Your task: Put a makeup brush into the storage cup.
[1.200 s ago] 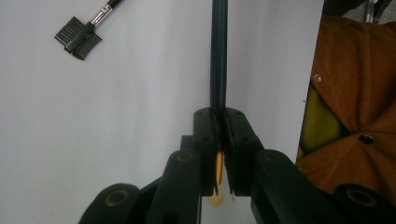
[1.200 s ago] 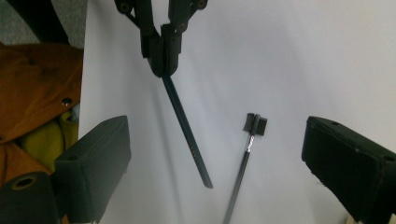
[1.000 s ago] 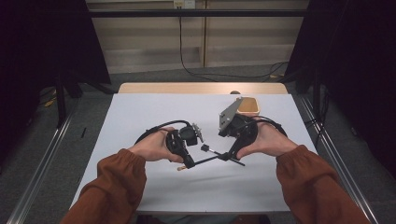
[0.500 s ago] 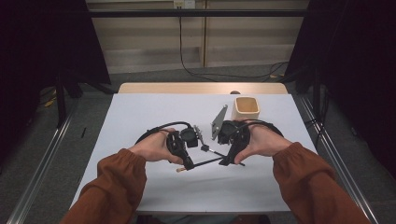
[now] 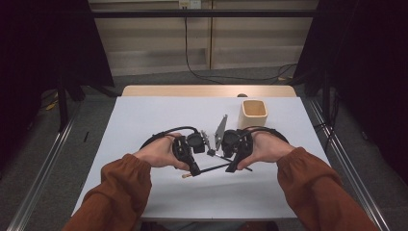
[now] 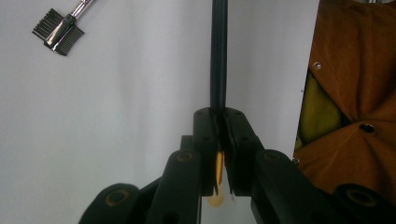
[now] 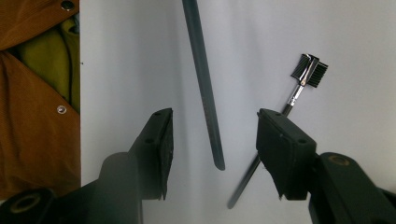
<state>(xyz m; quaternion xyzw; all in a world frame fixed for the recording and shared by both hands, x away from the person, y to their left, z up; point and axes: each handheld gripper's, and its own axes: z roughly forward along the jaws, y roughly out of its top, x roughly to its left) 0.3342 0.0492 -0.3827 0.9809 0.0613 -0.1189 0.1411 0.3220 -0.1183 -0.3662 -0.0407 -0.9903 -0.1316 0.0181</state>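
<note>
Left gripper, fingers clamped on a dark pencil held above the white surface, offers its far end to the right gripper, whose closing, still-apart fingers should centre on it, the brush lying at two o'clock.

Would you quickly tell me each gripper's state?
Left gripper: shut on the dark pencil.
Right gripper: open, jaws just closing around the pencil's free end.
</note>
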